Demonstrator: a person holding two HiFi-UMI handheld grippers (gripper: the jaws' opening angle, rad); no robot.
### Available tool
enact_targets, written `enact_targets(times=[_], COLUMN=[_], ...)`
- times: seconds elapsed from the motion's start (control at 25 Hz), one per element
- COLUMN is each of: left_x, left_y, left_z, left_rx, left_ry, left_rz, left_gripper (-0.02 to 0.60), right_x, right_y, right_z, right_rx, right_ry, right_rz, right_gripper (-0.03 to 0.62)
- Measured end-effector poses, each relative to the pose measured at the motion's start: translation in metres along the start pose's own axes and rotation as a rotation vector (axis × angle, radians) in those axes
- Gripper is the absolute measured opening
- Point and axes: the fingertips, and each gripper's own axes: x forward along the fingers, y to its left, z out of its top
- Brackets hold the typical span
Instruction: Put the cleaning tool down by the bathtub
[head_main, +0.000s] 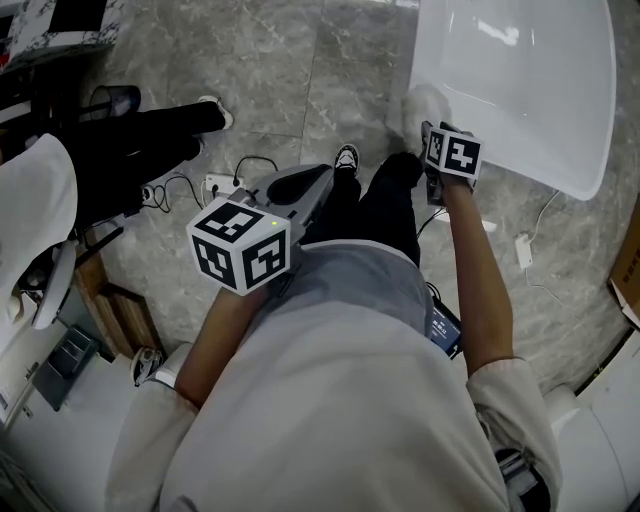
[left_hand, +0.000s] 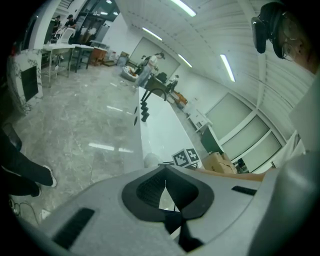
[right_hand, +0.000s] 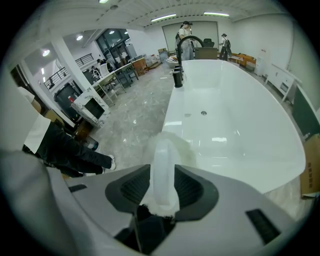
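1. A floor (head_main: 300, 60) of grey, veined stone tiles with a dull gloss is seen under a white ceiling lined with strip lights (left_hand: 227, 67); tables (right_hand: 117, 72) are ranged along the far side of the large open room
2. A long, glossy white bathtub (right_hand: 235, 125) with rounded walls is set on that floor, and a curved black tap (right_hand: 182, 47) is mounted at its far end
3. A white power strip (head_main: 222, 184) with dark cables is laid on the tiles, and a brown cardboard box (left_hand: 217, 161) is seen beyond the tub
4. Black-and-white square patterns are printed on the marker cubes (head_main: 240, 245)
5. The cleaning tool (right_hand: 165, 165), made up of a smooth pale plastic handle and a fluffy white head, is found just beside the tub's outer wall, low over the floor
6. The right hand-held gripper (right_hand: 164, 186) is spread wide; the handle is stood between its ribbed dark pads and is not clamped
7. The left hand-held gripper (left_hand: 166, 189) is drawn together, with only a sliver of light between its pads, and nothing is held in it
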Motion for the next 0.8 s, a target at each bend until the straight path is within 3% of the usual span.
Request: enact_targets(times=[0.44,0.8], left_x=[-0.003,-0.012], left_y=[-0.006,-0.006], left_z=[0.012,0.022], left_rx=[0.02,0.036], left_ry=[-0.032,-0.067], left_rz=[-0.03,-0.056], left_gripper=[0.005,0.005], right_x=[-0.031,-0.063], right_y=[0.003,0.022], right_z=[0.003,0.014], right_rx=[0.014,-0.039], right_ry=[-0.047,-0.102], right_rz=[-0.002,0.029], right_gripper=[0.133,0.132])
